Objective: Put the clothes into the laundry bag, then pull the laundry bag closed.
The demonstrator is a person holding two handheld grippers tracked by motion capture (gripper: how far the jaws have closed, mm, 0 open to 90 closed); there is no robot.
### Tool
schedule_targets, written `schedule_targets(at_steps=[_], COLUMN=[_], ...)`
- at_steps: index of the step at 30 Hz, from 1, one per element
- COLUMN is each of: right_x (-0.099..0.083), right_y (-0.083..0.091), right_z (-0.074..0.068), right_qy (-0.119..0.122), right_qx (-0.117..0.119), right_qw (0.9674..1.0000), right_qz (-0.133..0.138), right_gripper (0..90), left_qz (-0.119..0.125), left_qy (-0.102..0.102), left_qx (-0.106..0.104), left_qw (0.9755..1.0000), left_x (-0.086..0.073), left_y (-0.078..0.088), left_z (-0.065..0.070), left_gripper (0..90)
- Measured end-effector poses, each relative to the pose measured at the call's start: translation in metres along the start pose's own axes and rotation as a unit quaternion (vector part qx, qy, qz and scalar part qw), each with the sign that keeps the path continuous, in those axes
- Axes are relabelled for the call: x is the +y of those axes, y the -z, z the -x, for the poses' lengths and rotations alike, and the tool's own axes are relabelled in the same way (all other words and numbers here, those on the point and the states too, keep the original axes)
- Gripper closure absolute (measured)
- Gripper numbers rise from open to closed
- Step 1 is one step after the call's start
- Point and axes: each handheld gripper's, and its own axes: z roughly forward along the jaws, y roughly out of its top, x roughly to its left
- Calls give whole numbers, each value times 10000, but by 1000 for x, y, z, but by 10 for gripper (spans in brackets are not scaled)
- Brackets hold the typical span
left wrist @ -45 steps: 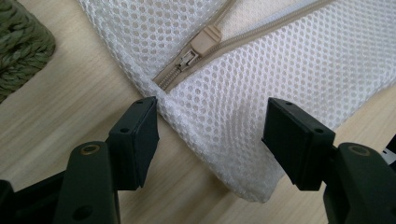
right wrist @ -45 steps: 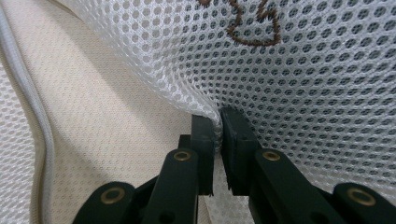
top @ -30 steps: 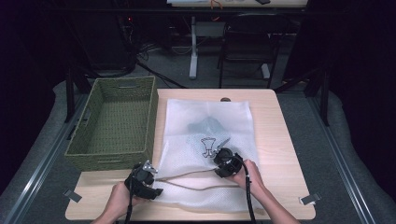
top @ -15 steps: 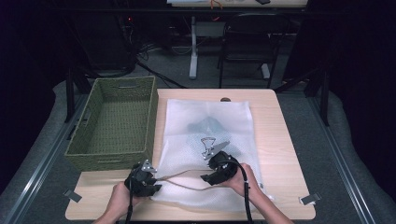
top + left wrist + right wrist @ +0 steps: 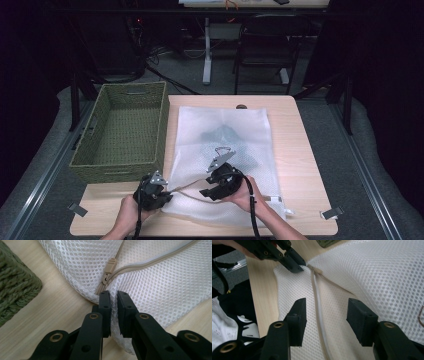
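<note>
Left gripper (image 5: 113,296) is clamped on the corner of the white mesh bag (image 5: 220,150), jaws nearly together with mesh pinched between them, right at the zipper's end — the beige zipper pull (image 5: 108,269) sits just past the jaw tips. Right gripper (image 5: 325,307) has its jaws apart, just easing closer, straddling the zipper line (image 5: 318,305) without pressing it; it sits over the bag's near edge, right of the left gripper. The bag lies flat on the tabletop (image 5: 300,150), a dark item inside it. Green woven basket (image 5: 122,132) stands just left of the bag.
</note>
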Motion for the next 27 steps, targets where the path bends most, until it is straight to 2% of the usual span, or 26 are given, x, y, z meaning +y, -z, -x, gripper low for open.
schedule_targets(at_steps=[4,11,12,19,27], right_x=[8,23,27,38,45], right_y=[-5,-20,-24,-47,-72], right_z=[-6,-6,-7,-10,-9], right_qy=[97,150,165,346,410], right_qx=[-29,-64,-12,49,119], right_qw=[9999,9999,9999,9993,9988], right_qz=[40,26,43,-112,-254], right_gripper=[551,604,615,649,685], left_qz=[110,175,159,99,161], left_qy=[8,-21,-26,-132,-137], left_qx=[41,57,57,85,112], left_qw=[9999,9998,9999,9998,9997], left_x=[0,0,1,1,0], left_y=[4,4,4,4,4], left_z=[1,2,2,3,3], left_gripper=[822,819,819,819,818])
